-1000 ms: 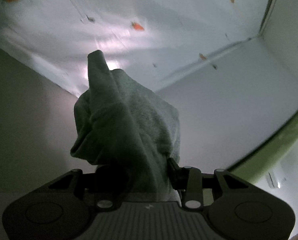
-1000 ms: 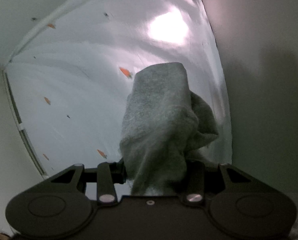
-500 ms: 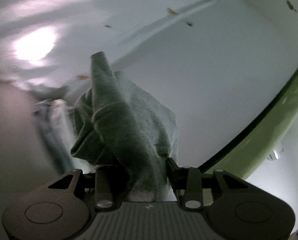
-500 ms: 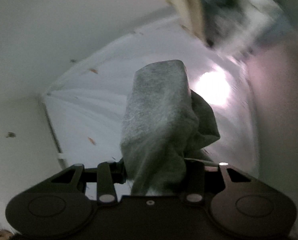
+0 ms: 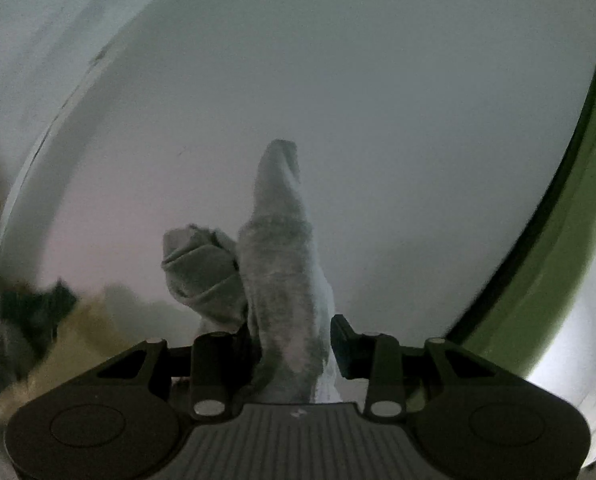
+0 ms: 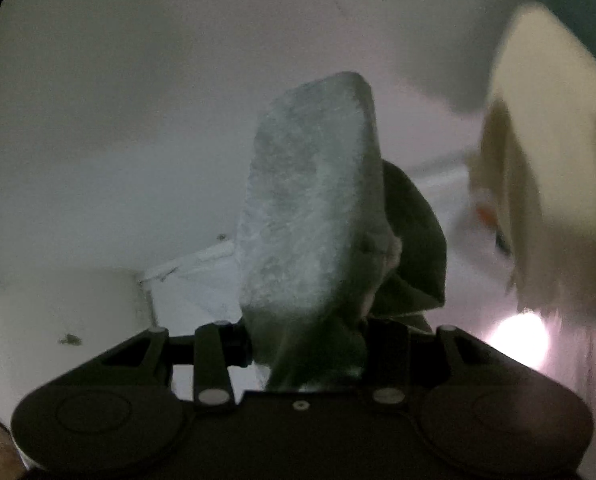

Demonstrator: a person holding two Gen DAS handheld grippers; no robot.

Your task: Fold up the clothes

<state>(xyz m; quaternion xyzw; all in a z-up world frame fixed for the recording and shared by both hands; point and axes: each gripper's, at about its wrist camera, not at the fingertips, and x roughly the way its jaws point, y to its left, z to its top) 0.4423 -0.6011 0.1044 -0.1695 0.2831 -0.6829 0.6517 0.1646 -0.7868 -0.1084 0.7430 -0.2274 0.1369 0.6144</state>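
Cloth fills the middle of both views: a soft grey-green garment (image 5: 282,280), the kind that needs folding, is pinched by both grippers at once. The left gripper (image 5: 292,344) has its fingers (image 5: 344,338) clamped on a bunched edge of the cloth, and a thin tip of fabric pokes up past them with a small rolled lump beside it. The right gripper (image 6: 306,344) has its fingers (image 6: 240,346) pressed on another part of the same garment (image 6: 310,216), where a wide, flat flap stands up in front of the camera and a darker fold hangs behind it. Each gripper most likely holds its own corner or edge so the cloth can be lifted and spread out in the air before it is laid flat. Both cameras look at pale walls (image 5: 338,80) and not at any tabletop, so the garment seems to be held up high, away from where it will rest. A green strip (image 5: 558,260) curves down the right side of the left view. In the right view a blurry yellow shape (image 6: 538,140) sits at the right edge; what it is cannot be told. The rest of the garment hangs out of sight below the fingers.
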